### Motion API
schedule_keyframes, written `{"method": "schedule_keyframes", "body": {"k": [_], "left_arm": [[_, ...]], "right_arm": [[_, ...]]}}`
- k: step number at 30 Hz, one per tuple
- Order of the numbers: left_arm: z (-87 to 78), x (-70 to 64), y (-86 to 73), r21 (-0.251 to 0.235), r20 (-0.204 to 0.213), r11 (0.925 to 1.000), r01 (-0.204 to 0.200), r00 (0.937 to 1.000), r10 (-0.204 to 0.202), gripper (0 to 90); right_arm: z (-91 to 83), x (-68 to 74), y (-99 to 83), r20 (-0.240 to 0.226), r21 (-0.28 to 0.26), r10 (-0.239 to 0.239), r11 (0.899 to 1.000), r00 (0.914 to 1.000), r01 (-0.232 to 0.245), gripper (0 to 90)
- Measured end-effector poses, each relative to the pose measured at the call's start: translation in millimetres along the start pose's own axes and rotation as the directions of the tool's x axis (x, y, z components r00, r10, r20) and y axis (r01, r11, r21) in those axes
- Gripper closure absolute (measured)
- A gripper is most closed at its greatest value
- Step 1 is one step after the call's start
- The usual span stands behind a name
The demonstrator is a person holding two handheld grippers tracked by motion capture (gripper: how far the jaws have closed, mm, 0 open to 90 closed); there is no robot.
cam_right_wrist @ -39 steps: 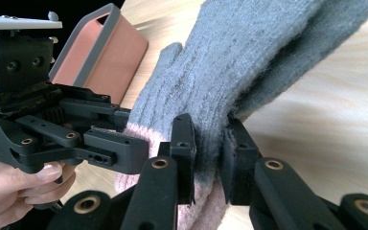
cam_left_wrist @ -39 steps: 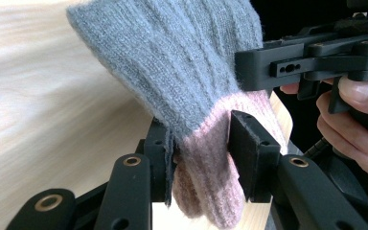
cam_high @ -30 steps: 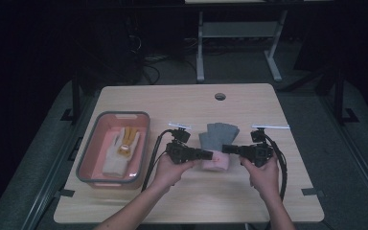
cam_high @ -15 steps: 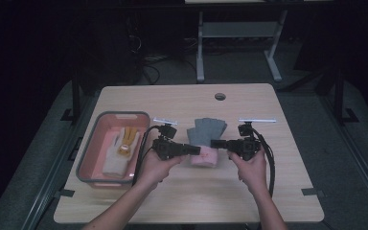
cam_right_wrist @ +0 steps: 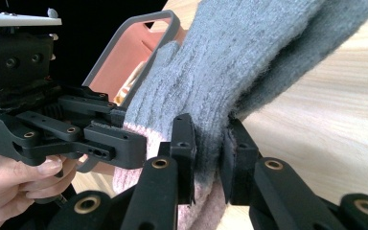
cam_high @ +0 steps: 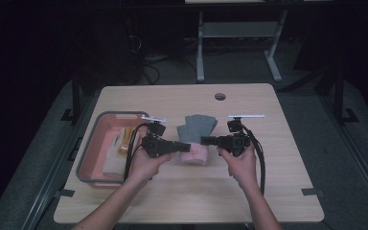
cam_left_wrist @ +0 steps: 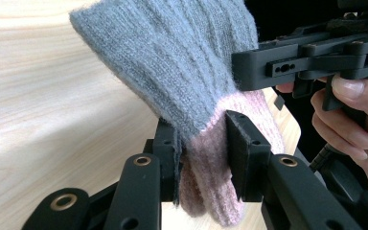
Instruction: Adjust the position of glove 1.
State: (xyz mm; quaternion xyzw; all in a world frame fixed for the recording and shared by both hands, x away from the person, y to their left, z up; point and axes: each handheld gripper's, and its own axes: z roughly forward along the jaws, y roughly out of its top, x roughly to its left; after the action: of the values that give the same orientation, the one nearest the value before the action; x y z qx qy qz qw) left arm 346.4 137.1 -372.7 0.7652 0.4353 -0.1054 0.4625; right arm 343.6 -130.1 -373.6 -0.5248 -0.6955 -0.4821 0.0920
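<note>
A knit glove (cam_high: 199,128), grey with a pink cuff, is held just above the table between my two grippers. The left gripper (cam_high: 186,147) is shut on the pink cuff (cam_left_wrist: 206,163), with its jaws pressing the knit from both sides. From the other side, the right gripper (cam_high: 205,140) is shut on the grey knit (cam_right_wrist: 211,120) just above the cuff. The grey finger end points away from the person. In the left gripper view the right gripper (cam_left_wrist: 306,62) is at the upper right. In the right gripper view the left gripper (cam_right_wrist: 76,129) is at the left.
A pink bin with a grey rim (cam_high: 117,115) stands at the table's left, close to the left hand. It holds a yellow item (cam_high: 124,141) and a white cloth (cam_high: 112,160). The wooden table (cam_high: 278,191) has a cable hole (cam_high: 220,96) near its far edge.
Both grippers have moved to the left with the glove held between them, bringing it nearer to the pink bin. Both stay shut on it.
</note>
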Motion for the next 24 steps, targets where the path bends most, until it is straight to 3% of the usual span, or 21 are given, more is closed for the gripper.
{"method": "schedule_keyframes", "body": {"k": [24], "left_arm": [[-43.8, 14.0, -0.6, -0.043, -0.026, 0.9991, 0.001, 0.9997, -0.002, 67.8]], "right_arm": [[28.2, 34.8, 22.7, -0.027, 0.049, -0.06, 0.997, 0.9978, 0.061, 77.5]]}}
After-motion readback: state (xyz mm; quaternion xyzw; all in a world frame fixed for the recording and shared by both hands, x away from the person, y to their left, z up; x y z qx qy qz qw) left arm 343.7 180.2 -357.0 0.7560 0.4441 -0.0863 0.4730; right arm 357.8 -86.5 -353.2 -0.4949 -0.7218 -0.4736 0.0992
